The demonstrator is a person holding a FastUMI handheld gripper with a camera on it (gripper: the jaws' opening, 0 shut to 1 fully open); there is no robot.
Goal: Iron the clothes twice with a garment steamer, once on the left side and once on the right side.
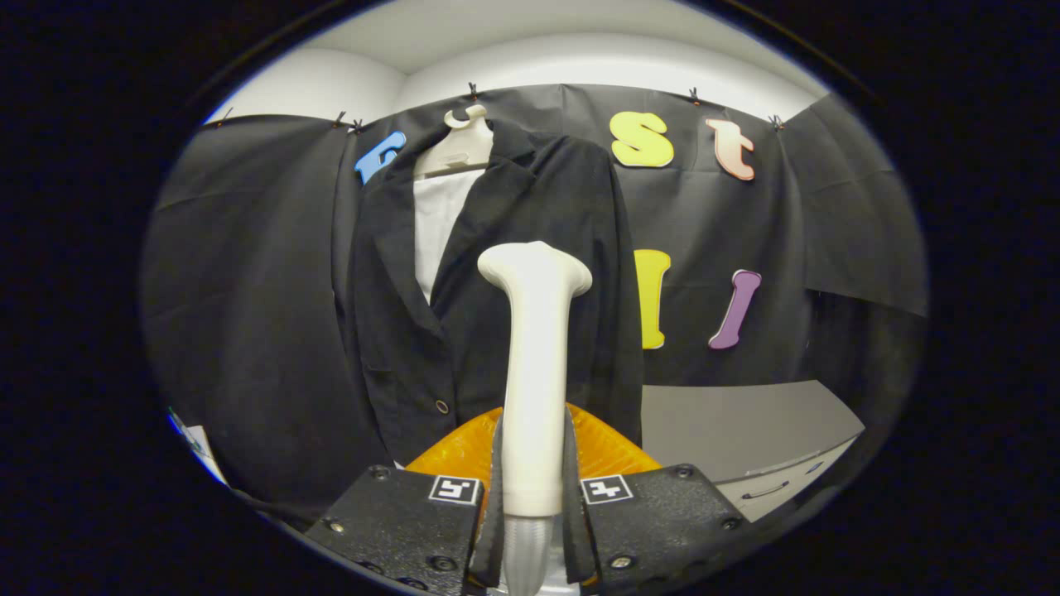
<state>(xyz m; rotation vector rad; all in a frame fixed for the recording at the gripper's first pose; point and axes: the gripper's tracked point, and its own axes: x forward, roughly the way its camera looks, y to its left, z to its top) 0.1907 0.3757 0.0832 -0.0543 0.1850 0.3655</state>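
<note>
Against black cloth, jacket (489, 306) hangs partly hidden behind steamer (534, 364) clamped in gripper (532, 488).

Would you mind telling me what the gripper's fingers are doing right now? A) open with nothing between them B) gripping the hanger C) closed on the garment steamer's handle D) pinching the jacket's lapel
C: both fingers of the gripper press the handle of the white garment steamer, held upright before the black jacket.

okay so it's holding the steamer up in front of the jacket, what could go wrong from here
The tongs grip the steamer low on its handle, so the tall head may tilt or slip. The head stands short of the black jacket, so steam may miss the cloth. A hard push could swing the jacket on its hanger.
</note>
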